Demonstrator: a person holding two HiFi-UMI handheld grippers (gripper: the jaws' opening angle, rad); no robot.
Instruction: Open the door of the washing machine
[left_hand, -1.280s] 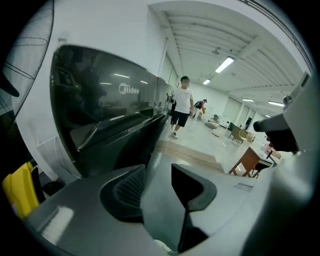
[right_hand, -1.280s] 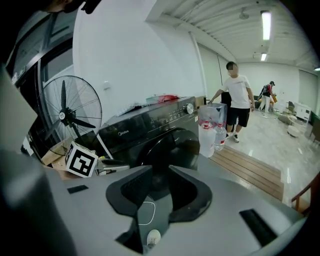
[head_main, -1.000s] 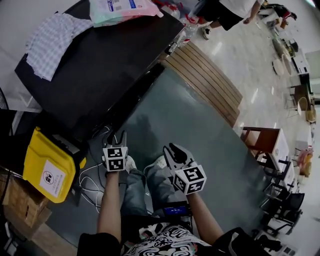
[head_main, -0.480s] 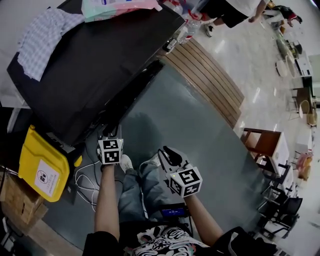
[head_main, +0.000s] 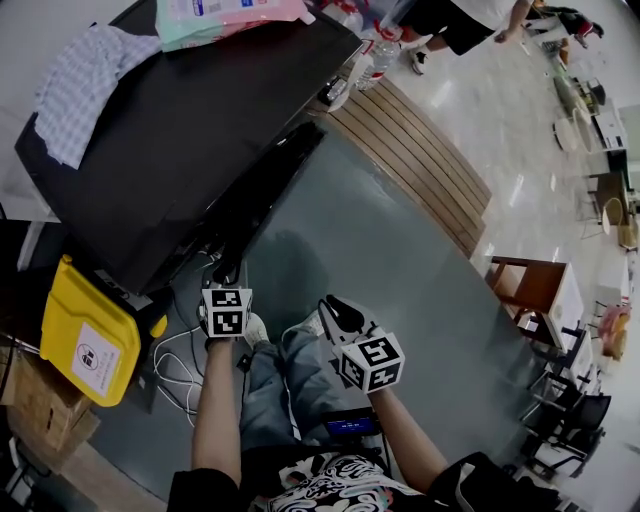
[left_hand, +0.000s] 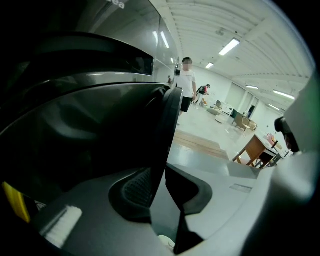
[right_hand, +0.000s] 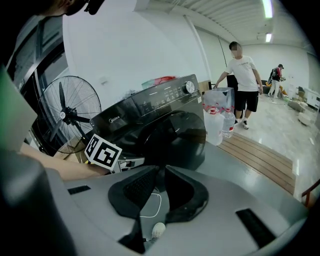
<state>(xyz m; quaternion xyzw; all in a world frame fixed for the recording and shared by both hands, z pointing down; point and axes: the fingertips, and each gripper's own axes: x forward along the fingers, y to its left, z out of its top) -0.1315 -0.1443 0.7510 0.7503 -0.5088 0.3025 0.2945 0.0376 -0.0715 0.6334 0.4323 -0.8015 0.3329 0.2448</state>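
Note:
A black front-loading washing machine (head_main: 180, 130) stands at the upper left, with its round dark door (head_main: 265, 195) facing the grey floor. My left gripper (head_main: 226, 275) is at the door's lower edge. In the left gripper view the door's rim (left_hand: 167, 125) runs between the pads (left_hand: 135, 187). The jaws have just been closing, and the left gripper (left_hand: 161, 167) now holds the rim from both sides. My right gripper (head_main: 335, 305) hangs apart over the person's knees, aimed at the machine (right_hand: 160, 115). Its jaws have just been closing too, and the right gripper (right_hand: 161, 167) keeps a narrow gap with nothing in it.
A yellow box (head_main: 90, 335) and loose cables (head_main: 175, 360) lie left of the machine. A checked cloth (head_main: 85, 80) and a pink package (head_main: 225, 15) rest on top. Water bottles (right_hand: 217, 120), a wooden platform (head_main: 410, 160), a fan (right_hand: 67, 112) and a standing person (right_hand: 240, 75) are nearby.
The left gripper's fingers, spread wide a second ago, have drawn together at the door's lower edge. Both grippers have sunk a little.

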